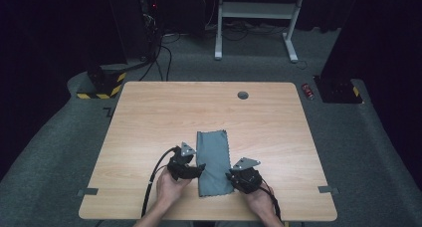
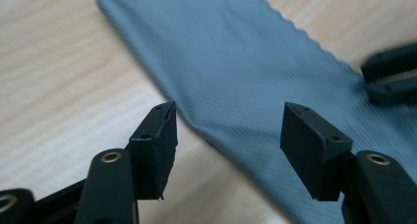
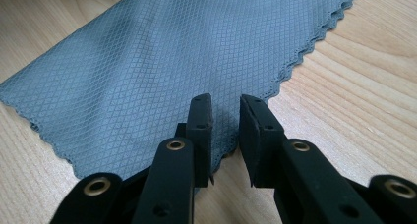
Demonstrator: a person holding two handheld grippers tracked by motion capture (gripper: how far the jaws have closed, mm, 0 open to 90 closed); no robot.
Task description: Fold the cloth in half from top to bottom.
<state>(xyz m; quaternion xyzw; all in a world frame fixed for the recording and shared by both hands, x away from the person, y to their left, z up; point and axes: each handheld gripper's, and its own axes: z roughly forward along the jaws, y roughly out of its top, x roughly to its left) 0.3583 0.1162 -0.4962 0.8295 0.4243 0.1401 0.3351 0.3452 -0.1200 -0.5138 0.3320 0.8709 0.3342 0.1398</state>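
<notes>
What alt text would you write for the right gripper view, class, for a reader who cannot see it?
A hand-held gripper points its two black jaws, a narrow gap between them, at the near edge of a grey cloth. The cloth has a diamond weave and zigzag-cut edges and lies flat on a light wooden table.

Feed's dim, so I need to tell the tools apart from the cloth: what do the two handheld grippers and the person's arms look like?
Both the left gripper and right gripper are matte black, each topped by a grey three-cornered plate and trailing a black cable toward the person. Their jaws end in flat, blocky black pads with small screw holes, on arms with brass-coloured rivets. The forearms show no sleeves.
</notes>
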